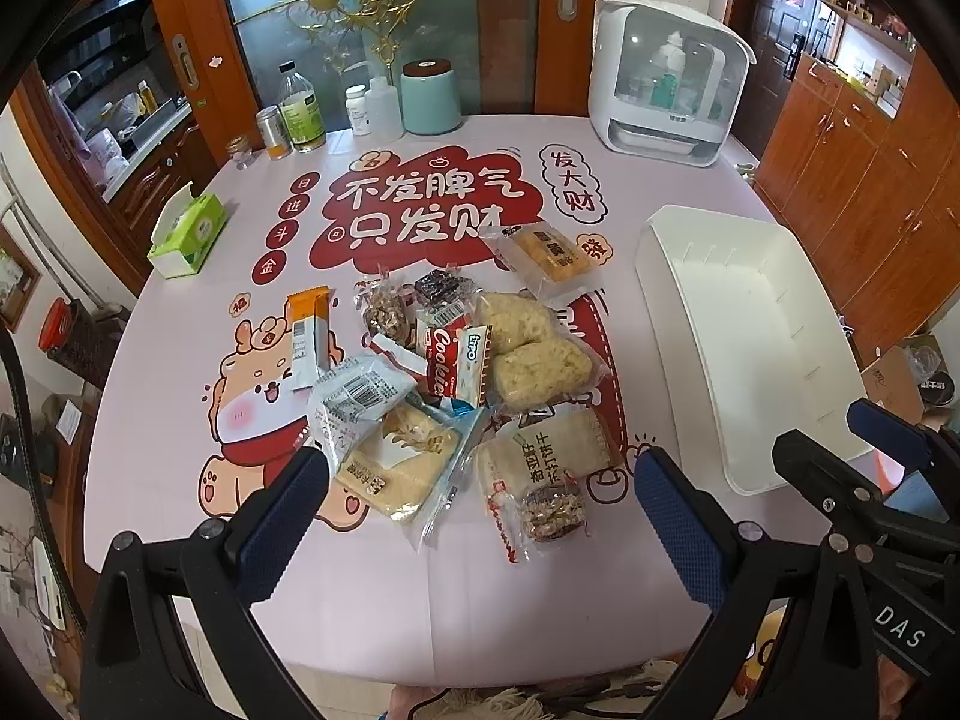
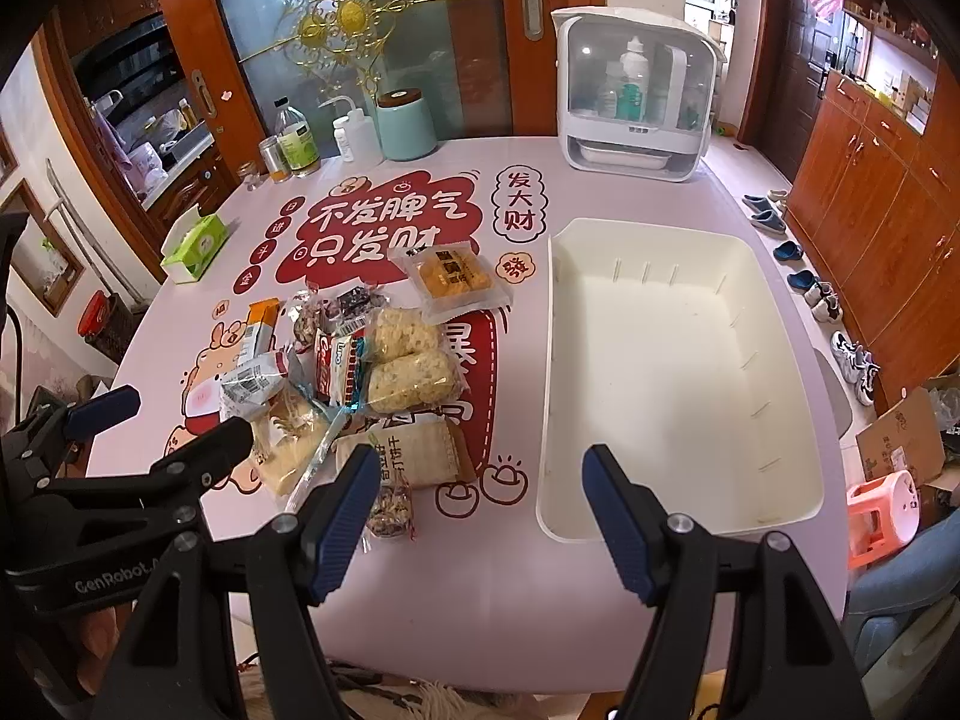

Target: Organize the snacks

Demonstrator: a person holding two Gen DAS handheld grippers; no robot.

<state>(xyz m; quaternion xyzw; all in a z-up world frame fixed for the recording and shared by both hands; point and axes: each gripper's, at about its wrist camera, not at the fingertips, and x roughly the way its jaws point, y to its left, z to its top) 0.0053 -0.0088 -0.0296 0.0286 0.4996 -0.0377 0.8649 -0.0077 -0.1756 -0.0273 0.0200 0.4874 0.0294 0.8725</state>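
The white plastic bin (image 2: 678,372) is sitting empty on the table (image 2: 480,570), smooth-walled with small ribs inside, and the heap of snacks (image 1: 456,384) is lying just to the left of it, untouched. Both grippers are hovering over the near table edge: the left gripper (image 1: 480,480) is standing with its jaws wide apart over the heap, the right gripper (image 2: 480,498) with its jaws apart beside the bin's near corner, neither holding anything.

The likely trouble is coming from the wrappers. They are glossy, crinkly film, overlapping one another, so a pad may be slipping off or dragging a neighbour along. The puffed rice cakes (image 1: 534,354), bumpy and brittle-looking, are risking crushing under a hard squeeze. The flat cracker pack (image 1: 558,450) beside the bin is lying low, hard to get under. The small nut bar (image 1: 552,516) could be skidding off the near edge.
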